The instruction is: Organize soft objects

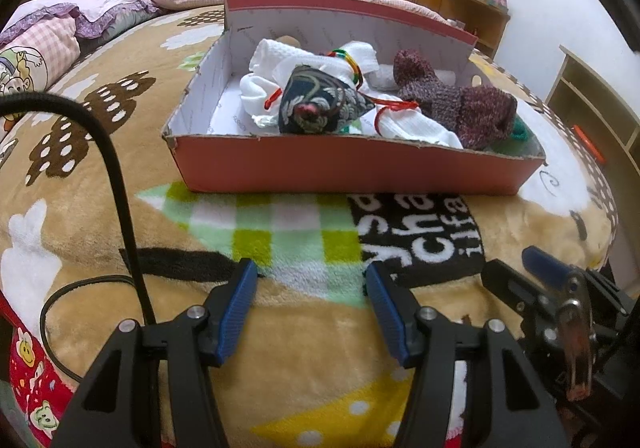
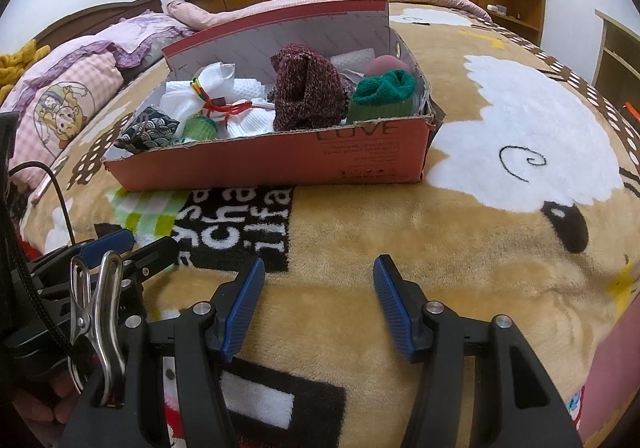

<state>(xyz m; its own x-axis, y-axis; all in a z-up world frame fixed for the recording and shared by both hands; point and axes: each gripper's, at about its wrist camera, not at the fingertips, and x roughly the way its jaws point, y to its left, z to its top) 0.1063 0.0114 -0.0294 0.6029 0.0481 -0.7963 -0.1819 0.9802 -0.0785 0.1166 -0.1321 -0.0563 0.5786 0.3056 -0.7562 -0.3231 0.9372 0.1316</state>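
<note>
We're holding the left gripper (image 1: 311,280) and right gripper (image 2: 319,275) spread and empty over the blanket (image 2: 400,232), both facing the red box (image 1: 352,168) sitting just ahead on it, with white cloths (image 1: 280,64), a dark pouch (image 1: 320,104), a knitted sock (image 1: 452,104) and a green sock (image 2: 382,98) lying inside.

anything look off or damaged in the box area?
Minor only. The red box has ragged, torn cardboard along its near rim and right corner. The soft items are all inside it, piled loosely. Nothing spilled on the blanket. Both grippers are open, empty.
</note>
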